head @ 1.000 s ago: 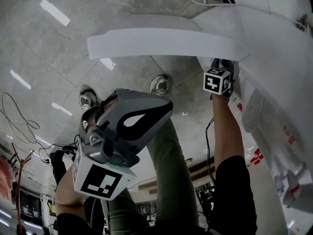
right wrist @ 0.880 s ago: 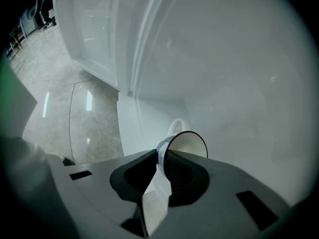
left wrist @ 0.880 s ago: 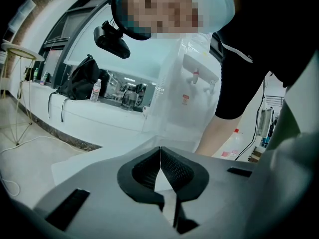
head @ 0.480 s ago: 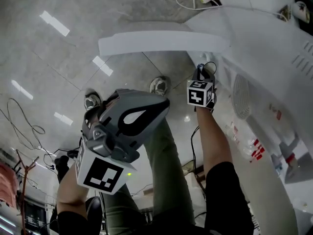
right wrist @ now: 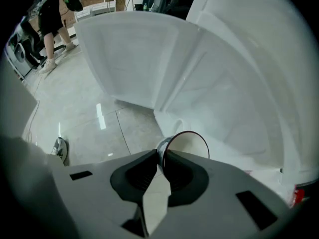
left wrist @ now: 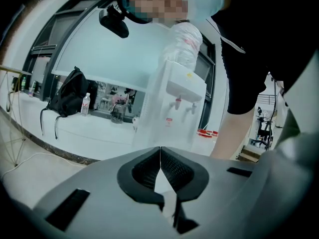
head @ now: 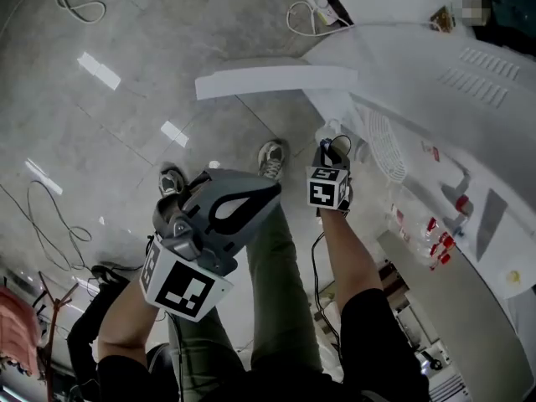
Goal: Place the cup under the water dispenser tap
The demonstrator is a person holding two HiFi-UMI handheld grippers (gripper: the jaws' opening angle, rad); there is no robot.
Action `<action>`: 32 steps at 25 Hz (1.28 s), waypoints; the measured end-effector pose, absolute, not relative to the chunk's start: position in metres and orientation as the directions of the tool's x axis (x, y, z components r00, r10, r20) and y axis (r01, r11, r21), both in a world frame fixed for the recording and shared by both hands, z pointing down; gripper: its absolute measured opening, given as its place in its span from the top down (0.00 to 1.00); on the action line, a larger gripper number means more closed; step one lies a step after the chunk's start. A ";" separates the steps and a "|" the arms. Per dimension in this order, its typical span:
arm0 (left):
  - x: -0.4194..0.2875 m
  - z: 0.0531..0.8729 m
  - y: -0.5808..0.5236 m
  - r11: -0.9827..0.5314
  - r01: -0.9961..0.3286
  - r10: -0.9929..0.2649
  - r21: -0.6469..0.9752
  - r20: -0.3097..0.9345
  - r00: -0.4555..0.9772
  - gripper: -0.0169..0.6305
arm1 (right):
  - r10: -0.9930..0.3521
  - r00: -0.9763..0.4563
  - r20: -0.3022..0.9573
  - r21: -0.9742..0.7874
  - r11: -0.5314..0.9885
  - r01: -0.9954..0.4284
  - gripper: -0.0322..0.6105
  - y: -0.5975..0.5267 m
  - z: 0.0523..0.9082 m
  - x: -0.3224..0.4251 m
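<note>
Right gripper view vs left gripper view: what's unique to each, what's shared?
Only the right gripper view: the clear cup, its wall pinched by the right gripper, whose fingers have just been closing. Only the left gripper view: the water dispenser's front with two taps and a bottle on top, a black backpack on the counter, and the left gripper shut, empty. Both: their own grey gripper body and dark fingers in the foreground.

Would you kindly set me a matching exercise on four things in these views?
Things: 1 left gripper; 2 cup; 3 water dispenser; 4 black bag.
States: A on the white ledge; B wall pinched between jaws; C shut, empty; D white, bottle on top.
Pairs: 1-C; 2-B; 3-D; 4-A.
The right gripper has just been closing its jaws, with the cup's wall between them.
</note>
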State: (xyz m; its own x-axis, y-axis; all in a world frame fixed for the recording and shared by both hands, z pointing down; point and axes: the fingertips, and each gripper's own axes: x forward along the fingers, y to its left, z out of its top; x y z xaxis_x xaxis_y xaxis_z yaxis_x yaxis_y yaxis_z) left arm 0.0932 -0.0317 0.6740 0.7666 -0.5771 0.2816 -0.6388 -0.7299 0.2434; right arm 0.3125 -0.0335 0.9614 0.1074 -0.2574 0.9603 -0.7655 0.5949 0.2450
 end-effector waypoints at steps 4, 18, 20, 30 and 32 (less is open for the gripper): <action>0.091 0.643 -0.024 -0.753 -0.613 -0.555 0.240 0.269 0.787 0.94 | -0.273 0.083 0.958 0.230 0.564 -0.793 0.84 -0.020 0.920 0.301; 0.065 0.551 -0.028 -0.731 -0.655 -0.595 0.191 0.291 0.749 0.94 | -0.247 0.001 0.969 0.151 0.589 -0.794 0.84 0.041 0.786 0.263; 0.067 0.535 -0.026 -0.720 -0.664 -0.607 0.200 0.281 0.743 0.94 | -0.255 -0.007 0.967 0.155 0.611 -0.776 0.84 0.044 0.762 0.264; 0.085 0.485 -0.026 -0.716 -0.669 -0.622 0.201 0.250 0.742 0.94 | -0.337 -0.023 0.941 0.221 0.666 -0.712 0.84 0.012 0.673 0.276; 0.089 0.479 -0.029 -0.716 -0.670 -0.625 0.198 0.248 0.740 0.94 | -0.357 -0.019 0.934 0.244 0.675 -0.696 0.84 0.000 0.664 0.281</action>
State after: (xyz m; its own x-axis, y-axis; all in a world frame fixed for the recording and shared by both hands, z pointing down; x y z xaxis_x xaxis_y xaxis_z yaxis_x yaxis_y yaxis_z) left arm 0.0893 -0.0285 0.4791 0.7404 -0.6247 0.2480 -0.6700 -0.7156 0.1975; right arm 0.2810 -0.0003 0.6640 -0.0191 -0.3570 0.9339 -0.6964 0.6750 0.2438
